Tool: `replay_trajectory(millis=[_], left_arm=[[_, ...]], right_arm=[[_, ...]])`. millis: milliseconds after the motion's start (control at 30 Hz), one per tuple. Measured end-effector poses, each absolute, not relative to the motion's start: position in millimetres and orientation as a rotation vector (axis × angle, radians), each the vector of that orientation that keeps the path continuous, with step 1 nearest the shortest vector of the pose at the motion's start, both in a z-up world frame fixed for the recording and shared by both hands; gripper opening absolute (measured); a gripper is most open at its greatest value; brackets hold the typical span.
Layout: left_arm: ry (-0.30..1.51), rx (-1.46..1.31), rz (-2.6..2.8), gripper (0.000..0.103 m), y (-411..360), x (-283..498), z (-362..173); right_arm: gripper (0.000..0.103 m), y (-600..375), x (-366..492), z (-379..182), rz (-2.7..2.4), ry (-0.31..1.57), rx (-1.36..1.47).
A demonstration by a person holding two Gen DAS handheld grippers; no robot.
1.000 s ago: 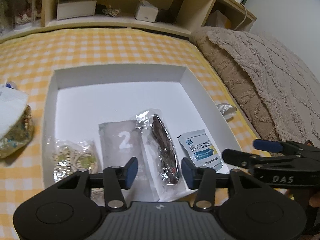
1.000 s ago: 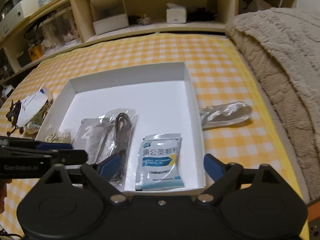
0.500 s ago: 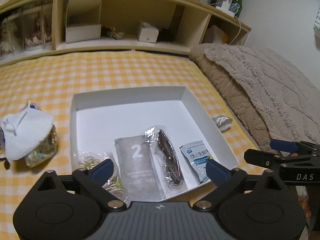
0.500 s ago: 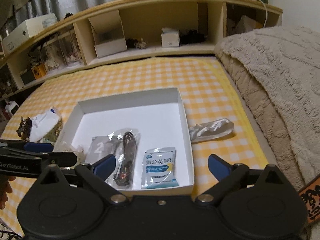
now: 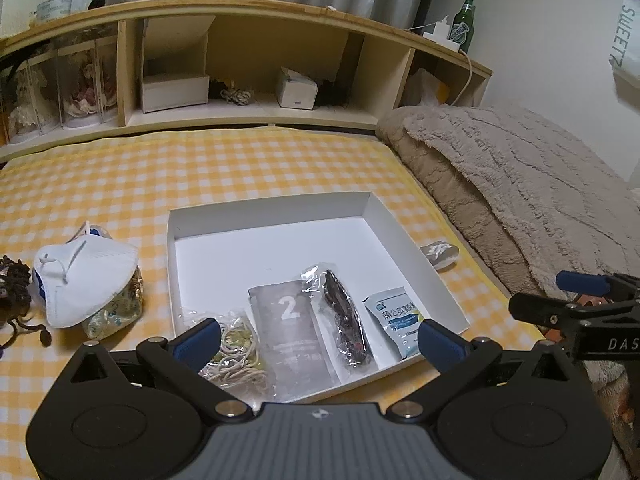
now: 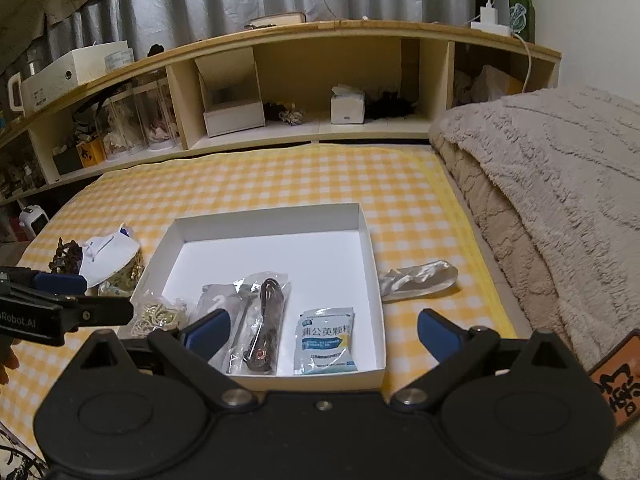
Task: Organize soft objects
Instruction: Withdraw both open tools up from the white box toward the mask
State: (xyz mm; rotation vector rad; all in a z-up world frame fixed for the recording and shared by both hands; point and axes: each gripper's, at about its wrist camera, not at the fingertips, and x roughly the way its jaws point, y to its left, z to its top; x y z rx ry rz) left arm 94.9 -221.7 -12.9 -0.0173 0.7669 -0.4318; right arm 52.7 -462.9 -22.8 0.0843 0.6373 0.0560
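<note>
Right wrist, silver pouch beyond empty tongs

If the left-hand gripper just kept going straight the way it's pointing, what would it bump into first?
Probably the grey packet marked 2 in the white box. The left gripper, open and empty, tilts down toward the box's near end. Depth is uncertain; the clear bag with the dark item lies right beside it.

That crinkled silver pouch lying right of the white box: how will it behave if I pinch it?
The silver pouch looks flat and creased, so probably light and floppy, sagging from one end. Its shiny film may slip between the pads.
</note>
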Motion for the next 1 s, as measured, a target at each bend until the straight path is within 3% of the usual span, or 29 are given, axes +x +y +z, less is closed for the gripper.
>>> replay_trajectory(millis=[433, 1000], left_arm=[[0.698, -0.038, -0.425, 0.103, -198.6, 79.0, 8.5], [0.654, -0.045, -0.315, 0.103, -111.8, 92.9, 26.7]], right_arm=[[0.102, -452.4, 36.2, 1.7, 0.038, 0.609, 0.103], [0.103, -396.5, 69.5, 23.7, 0.104, 0.569, 0.084]])
